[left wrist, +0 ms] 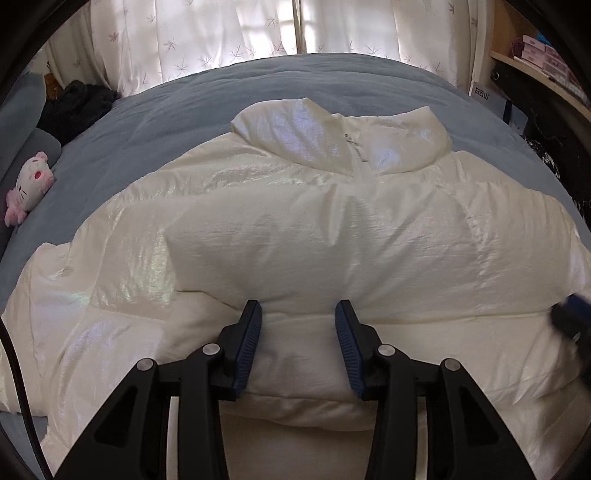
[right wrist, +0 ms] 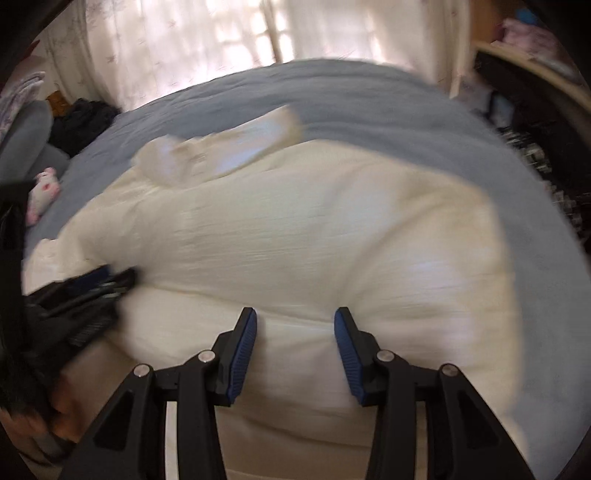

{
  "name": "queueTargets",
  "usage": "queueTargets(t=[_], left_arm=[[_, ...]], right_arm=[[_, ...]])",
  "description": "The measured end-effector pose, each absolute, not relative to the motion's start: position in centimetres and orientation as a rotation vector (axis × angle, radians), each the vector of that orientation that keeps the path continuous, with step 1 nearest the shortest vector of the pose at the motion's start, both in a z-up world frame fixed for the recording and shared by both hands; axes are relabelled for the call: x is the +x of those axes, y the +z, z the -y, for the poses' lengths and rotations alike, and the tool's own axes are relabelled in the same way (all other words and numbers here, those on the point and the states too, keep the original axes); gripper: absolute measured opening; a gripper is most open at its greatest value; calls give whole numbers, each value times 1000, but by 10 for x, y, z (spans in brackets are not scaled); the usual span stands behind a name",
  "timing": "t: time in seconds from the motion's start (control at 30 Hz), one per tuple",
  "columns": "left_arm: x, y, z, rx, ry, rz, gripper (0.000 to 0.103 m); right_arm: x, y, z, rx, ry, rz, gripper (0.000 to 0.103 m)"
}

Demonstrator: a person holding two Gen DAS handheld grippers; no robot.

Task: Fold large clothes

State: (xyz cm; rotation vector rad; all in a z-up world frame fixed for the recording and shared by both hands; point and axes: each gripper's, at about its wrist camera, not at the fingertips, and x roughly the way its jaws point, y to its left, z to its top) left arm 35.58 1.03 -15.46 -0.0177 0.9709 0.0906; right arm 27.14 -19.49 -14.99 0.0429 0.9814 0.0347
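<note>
A large white puffer jacket (left wrist: 314,236) lies spread on a blue-grey bed (left wrist: 184,110), collar and zip at the far end. My left gripper (left wrist: 298,314) is open, its blue-padded fingers straddling the near hem of the jacket. My right gripper (right wrist: 295,321) is open too, over the near hem further right; that view is blurred by motion, and the jacket (right wrist: 314,240) fills it. The right gripper shows at the edge of the left wrist view (left wrist: 570,317), and the left gripper at the left edge of the right wrist view (right wrist: 85,291).
A pink and white plush toy (left wrist: 29,184) and dark clothes (left wrist: 74,107) lie at the bed's left side by a grey pillow (left wrist: 22,122). White curtains (left wrist: 258,29) hang behind the bed. Shelves with boxes (left wrist: 535,59) stand at the right.
</note>
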Motion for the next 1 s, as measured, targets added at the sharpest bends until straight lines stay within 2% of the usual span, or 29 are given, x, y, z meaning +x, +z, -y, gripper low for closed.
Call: queueTargets(t=[0.13,0.2,0.23,0.3,0.6,1.0], left_arm=[[352,-157,-28,-67,80,-983,41],[348,-157,-30,-68,85,-985,41],[346,-156,-29,-66,90,-987,41],[342,-155,-29,-67,99,-991,41],[317,-136,-34,-100,106,-982,41],[228,-79,-44,-157,56,-976,41]], right_arm=[[262,-160,259,111,-121,-998,43],[256,-164,291,237,-166,-1012,54],[252,-165,299,275,-168,-1012,63],[248,-168,307,335,-158,-1013,64],[226,-139,273,257,-127,-977,64],[169,-79,212,289,33,-893,64]])
